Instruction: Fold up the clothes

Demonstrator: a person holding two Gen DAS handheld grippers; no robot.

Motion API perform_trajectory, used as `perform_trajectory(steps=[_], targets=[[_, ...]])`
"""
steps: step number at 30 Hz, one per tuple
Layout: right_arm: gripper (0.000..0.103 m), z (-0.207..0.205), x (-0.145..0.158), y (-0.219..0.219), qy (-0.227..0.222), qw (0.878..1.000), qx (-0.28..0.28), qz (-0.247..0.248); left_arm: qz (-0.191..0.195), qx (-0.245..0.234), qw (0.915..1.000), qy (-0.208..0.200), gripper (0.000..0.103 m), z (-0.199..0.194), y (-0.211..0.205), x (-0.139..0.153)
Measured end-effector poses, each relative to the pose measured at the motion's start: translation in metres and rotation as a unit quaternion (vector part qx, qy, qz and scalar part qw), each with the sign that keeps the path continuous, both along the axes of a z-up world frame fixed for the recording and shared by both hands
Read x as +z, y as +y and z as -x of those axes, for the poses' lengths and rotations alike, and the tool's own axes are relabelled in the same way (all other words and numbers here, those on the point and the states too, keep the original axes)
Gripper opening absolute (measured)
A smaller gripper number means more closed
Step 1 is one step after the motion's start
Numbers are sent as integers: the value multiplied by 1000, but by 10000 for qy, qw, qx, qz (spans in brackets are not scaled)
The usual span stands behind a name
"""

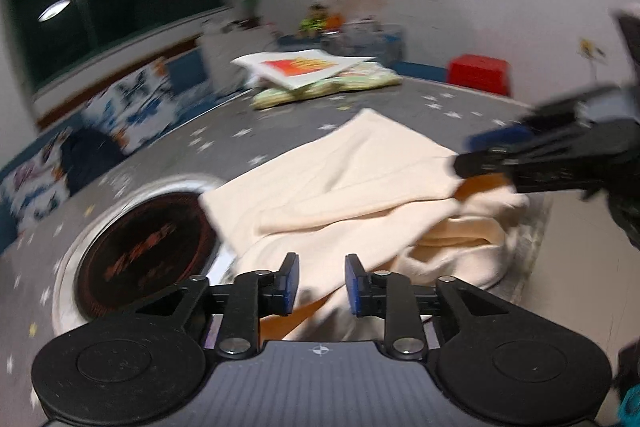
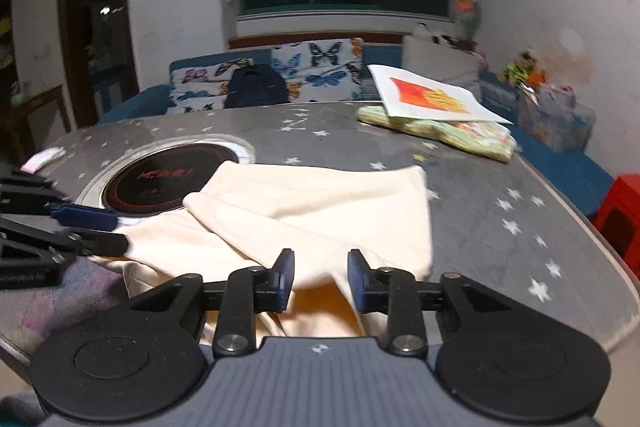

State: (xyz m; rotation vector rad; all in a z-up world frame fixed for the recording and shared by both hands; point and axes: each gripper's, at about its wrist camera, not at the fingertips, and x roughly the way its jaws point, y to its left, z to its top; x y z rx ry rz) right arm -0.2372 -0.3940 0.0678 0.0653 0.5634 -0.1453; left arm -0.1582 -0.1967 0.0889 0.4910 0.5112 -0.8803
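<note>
One grey star-patterned worktop [image 2: 500, 187] carries the job: a cream garment [image 2: 320, 211] lies partly folded at its near edge, one corner overlapping the round inset hob [image 2: 160, 183]. Judged soft, light and limp; it will sag and slide unless taken by hems or corners, both at once. Folded items [image 2: 440, 107] sit well apart at the far side. Left claw [image 1: 322, 279] stands parted over cloth, holding nothing; right claw [image 2: 320, 279] likewise parted, empty, above the near edge.

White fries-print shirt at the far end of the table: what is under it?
The white shirt rests on a folded green patterned garment, whose edges stick out. How much of that garment lies covered cannot be seen.
</note>
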Motion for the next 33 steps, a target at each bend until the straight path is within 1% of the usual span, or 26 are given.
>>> perform_trajectory(steps=[1,2,5,8,9,10,11,13,16,20,21,25,27,29,30,31,32,33], targets=[[30,-5,-1,2,33,10000,62,23,-75,-117,9999,-63,38,1,-5,-3],[31,-9,-3,3,83,9999,120,41,-152,-230,9995,-125,40,2,-10,-6],[33,-21,-12,5,252,9993,261,134,-384,-567,9972,-312,40,5,-25,-16],[36,-26,-18,5,377,9987,293,192,-642,-639,9950,-431,40,-1,-34,-28],[36,-27,-20,4,409,9986,285,202,-685,-654,9945,-444,34,-3,-34,-30],[37,-27,-21,3,431,9985,268,199,-723,-665,9941,-456,21,-5,-34,-32],[37,-27,-22,1,437,9986,237,186,-761,-677,9937,-467,16,-6,-34,-35],[37,-25,-23,-2,433,9987,191,164,-628,-564,9958,-356,11,-11,-28,-33],[42,-24,-20,0,405,9986,260,200,-359,-312,9987,-158,10,-21,-20,-27],[42,-32,-17,12,324,9979,504,248,-112,43,9999,18,9,-31,-11,-20],[42,-35,-18,15,307,9977,554,232,-29,104,9999,119,9,-34,-8,-17],[42,-47,-18,27,244,9966,780,72,152,302,9991,244,9,-40,6,-11],[40,-53,-20,36,227,9957,894,54,241,401,9984,302,6,-43,13,-8],[36,-60,-23,43,247,9952,939,71,329,500,9976,361,6,-45,20,-5],[32,-62,-24,43,253,9953,929,70,373,550,9970,390,4,-47,24,-4],[18,-64,-26,44,258,9955,908,68,343,631,9968,359,4,-47,27,-4],[12,-66,-27,44,262,9957,886,67,297,720,9964,346,4,-48,32,-5],[12,-67,-27,43,250,9962,831,44,275,758,9961,364,4,-49,35,-6]])
